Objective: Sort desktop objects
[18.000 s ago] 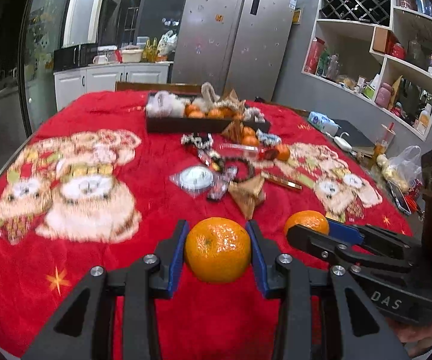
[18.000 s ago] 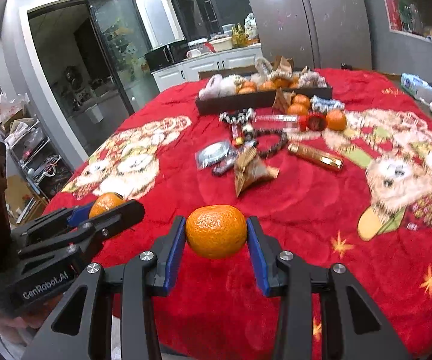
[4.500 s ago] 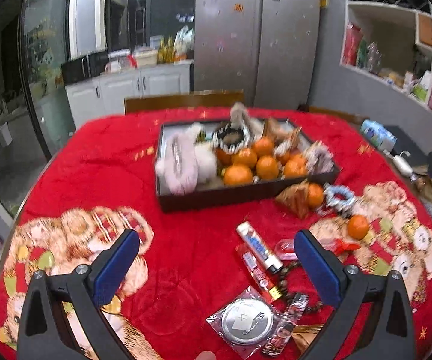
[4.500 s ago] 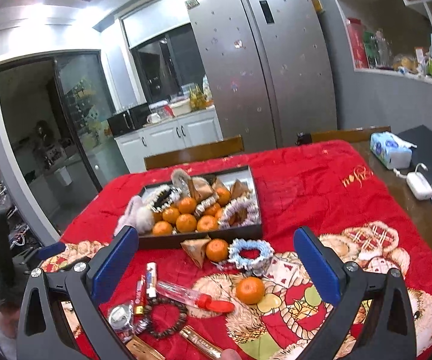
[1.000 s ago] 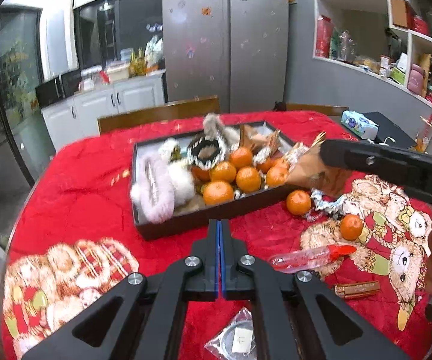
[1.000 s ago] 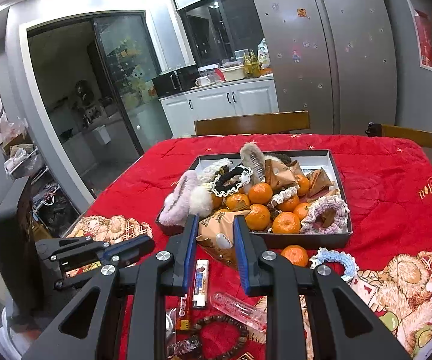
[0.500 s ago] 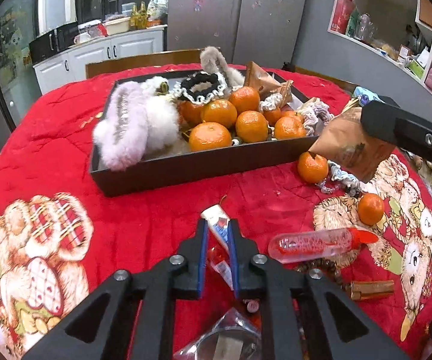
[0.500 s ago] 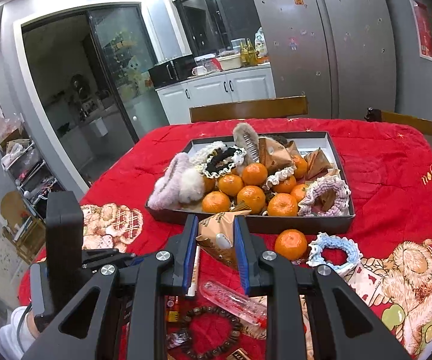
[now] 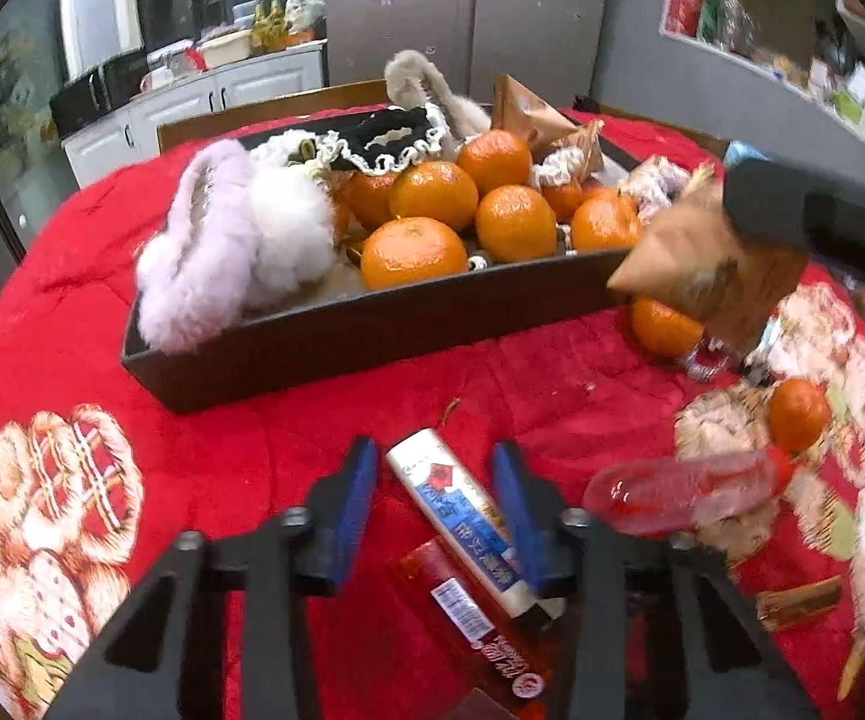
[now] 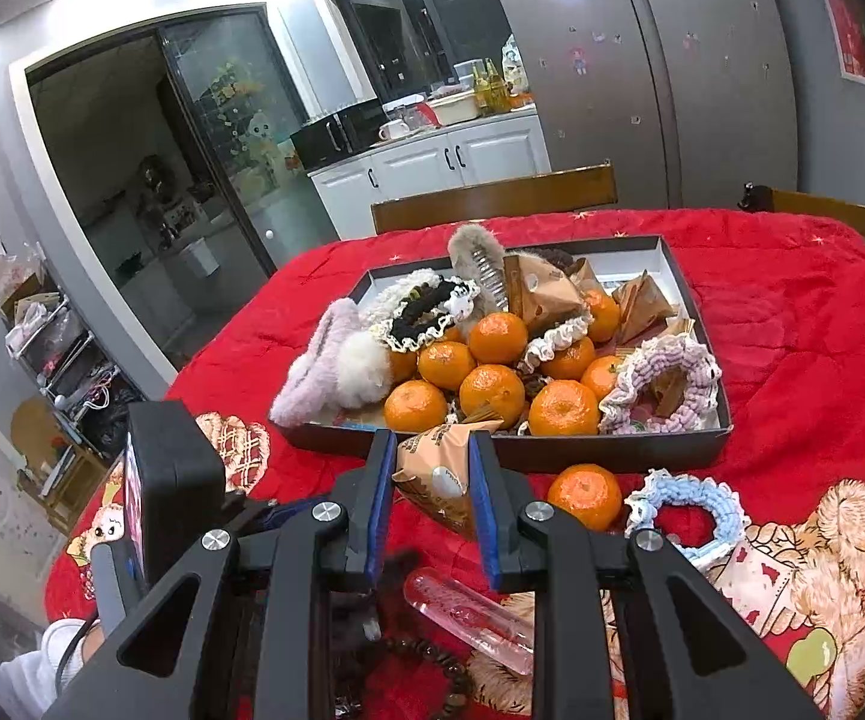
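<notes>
The white-and-blue tube [image 9: 462,510] lies on the red worktop [image 9: 288,420] between the left tool [image 9: 437,498]'s spread-apart pads, untouched. Right tool [image 10: 432,480] is clamped on a brown snack packet [image 10: 441,474], just in front of the black tray [image 10: 552,450] of tangerines [image 10: 492,387].

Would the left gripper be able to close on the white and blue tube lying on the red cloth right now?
Probably yes: the left gripper is open with the white and blue tube lying between its fingers, nothing on top; a red packet lies alongside.
</notes>
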A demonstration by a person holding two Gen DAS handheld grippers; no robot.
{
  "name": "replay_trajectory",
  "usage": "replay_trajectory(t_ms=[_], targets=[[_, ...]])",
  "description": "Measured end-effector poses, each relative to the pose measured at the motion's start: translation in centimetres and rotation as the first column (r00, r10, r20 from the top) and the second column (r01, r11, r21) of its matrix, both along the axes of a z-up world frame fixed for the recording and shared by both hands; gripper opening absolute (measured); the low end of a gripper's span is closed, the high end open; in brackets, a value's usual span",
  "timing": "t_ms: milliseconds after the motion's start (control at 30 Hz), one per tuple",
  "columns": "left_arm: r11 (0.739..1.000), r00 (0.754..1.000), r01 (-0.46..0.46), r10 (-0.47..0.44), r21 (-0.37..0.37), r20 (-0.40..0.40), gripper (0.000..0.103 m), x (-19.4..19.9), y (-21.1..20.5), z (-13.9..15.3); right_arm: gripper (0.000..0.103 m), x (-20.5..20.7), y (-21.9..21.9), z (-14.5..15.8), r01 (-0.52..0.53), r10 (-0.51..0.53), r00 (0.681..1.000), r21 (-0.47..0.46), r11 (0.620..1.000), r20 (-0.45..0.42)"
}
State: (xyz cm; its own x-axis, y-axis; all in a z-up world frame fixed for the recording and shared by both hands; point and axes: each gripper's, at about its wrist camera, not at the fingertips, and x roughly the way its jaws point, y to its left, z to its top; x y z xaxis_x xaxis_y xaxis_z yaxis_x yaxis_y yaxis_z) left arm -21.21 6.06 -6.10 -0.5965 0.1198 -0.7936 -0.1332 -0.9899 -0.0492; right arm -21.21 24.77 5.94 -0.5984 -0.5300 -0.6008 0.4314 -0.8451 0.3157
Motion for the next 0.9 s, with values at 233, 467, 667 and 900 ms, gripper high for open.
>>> replay_trajectory(t_ms=[233, 467, 667, 900], targets=[[0.999, 1.0, 0.0, 0.0, 0.032, -0.004, 0.023, 0.5, -0.4, 0.4, 0.023, 0.0, 0.5, 0.0, 0.012, -0.012, 1.0, -0.007, 1.0, 0.0], [0.999, 1.0, 0.013, -0.013, 0.033, -0.02, 0.018, 1.5, 0.0, 1.4, 0.023, 0.4, 1.0, 0.6, 0.016, -0.016, 1.0, -0.024, 1.0, -0.012], [1.0, 0.998, 0.007, -0.005, 0.018, -0.067, 0.018, 2.1, 0.1, 3.4, 0.023, 0.8, 1.5, 1.1, 0.02, -0.02, 1.0, -0.044, 0.999, -0.02], [1.0, 0.992, -0.004, 0.004, 0.004, -0.124, 0.018, 2.3, -1.3, 5.2, 0.023, 1.3, 1.6, 2.0, 0.02, -0.022, 0.999, -0.047, 0.999, -0.045]])
